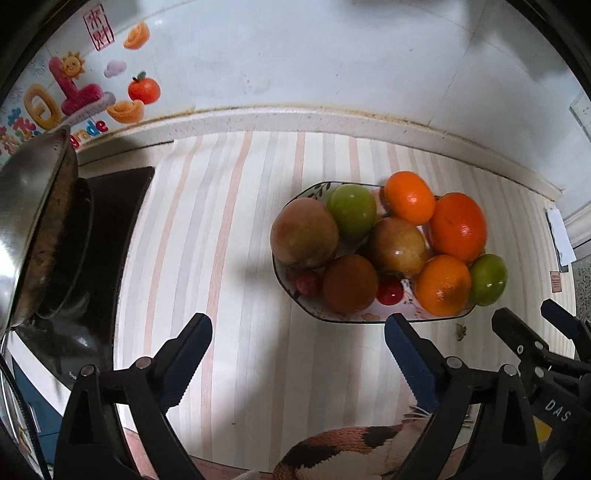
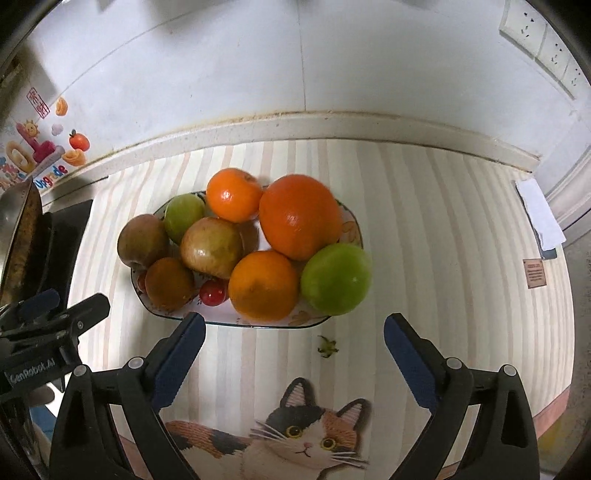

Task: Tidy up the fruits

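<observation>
A patterned plate [image 2: 258, 321] [image 1: 332, 317] on the striped mat holds several fruits: a big orange [image 2: 300, 216] [image 1: 458, 227], smaller oranges [image 2: 263, 284] [image 1: 442, 285], green fruits [image 2: 335, 278] [image 1: 352, 211], brownish apples [image 2: 211, 246] [image 1: 304, 232] and red cherry tomatoes [image 2: 212, 292] [image 1: 390, 291]. My left gripper [image 1: 298, 332] is open and empty, in front of and left of the plate. My right gripper [image 2: 294, 330] is open and empty, just in front of the plate's near rim. Each gripper shows at the edge of the other's view.
A stove with a steel wok [image 1: 33, 229] stands to the left. A small green stem scrap [image 2: 327, 347] lies on the mat [image 2: 443, 240] before the plate. A cat picture [image 2: 306, 432] is printed at the mat's front. The wall with sockets [image 2: 535, 33] runs behind.
</observation>
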Demonstrator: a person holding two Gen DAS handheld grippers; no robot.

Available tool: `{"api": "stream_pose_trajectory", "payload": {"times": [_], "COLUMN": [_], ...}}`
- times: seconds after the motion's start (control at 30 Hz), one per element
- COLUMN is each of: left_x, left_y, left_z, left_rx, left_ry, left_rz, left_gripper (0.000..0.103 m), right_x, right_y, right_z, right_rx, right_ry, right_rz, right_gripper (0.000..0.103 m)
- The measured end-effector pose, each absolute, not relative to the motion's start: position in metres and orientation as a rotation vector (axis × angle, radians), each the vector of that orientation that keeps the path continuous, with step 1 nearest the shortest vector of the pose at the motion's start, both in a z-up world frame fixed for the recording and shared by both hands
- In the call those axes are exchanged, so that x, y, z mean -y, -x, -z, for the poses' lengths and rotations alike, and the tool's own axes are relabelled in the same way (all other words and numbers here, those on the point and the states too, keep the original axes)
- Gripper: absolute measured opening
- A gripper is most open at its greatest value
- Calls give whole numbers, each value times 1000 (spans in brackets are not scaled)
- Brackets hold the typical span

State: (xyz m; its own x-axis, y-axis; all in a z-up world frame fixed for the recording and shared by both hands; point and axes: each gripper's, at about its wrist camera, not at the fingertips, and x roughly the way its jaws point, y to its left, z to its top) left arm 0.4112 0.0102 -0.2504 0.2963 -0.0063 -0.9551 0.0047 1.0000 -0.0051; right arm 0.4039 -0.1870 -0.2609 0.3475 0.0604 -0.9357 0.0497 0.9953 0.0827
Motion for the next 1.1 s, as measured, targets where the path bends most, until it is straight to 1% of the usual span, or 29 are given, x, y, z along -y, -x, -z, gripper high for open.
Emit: {"api": "stream_pose_trajectory", "payload": {"times": [0.23,0.43,0.7,0.9,1.1], "left_x": [-1,1,-11,-22,-30], "left_y": [-388,-350,-279,-222,-173], "left_z": [214,174,120,89,66], "left_rx": [-1177,-1103,-997,-931,-900], "left_ry": [-9,-17,-34,-48,-39], "left_rz": [-17,-19,9,44,79], "left_gripper": [96,96,96,96,96], "right_x": [200,203,200,186,173], "right_y": [-390,-353,-278,-207,-145], "right_z": [234,200,139,94,64], "right_rx": [-1162,-1108,-998,-928,-892], "right_ry": [-104,-99,-101,-110,-120], "right_rz": [-15,-20,21,36,32], "right_gripper": [99,99,99,99,100]}}
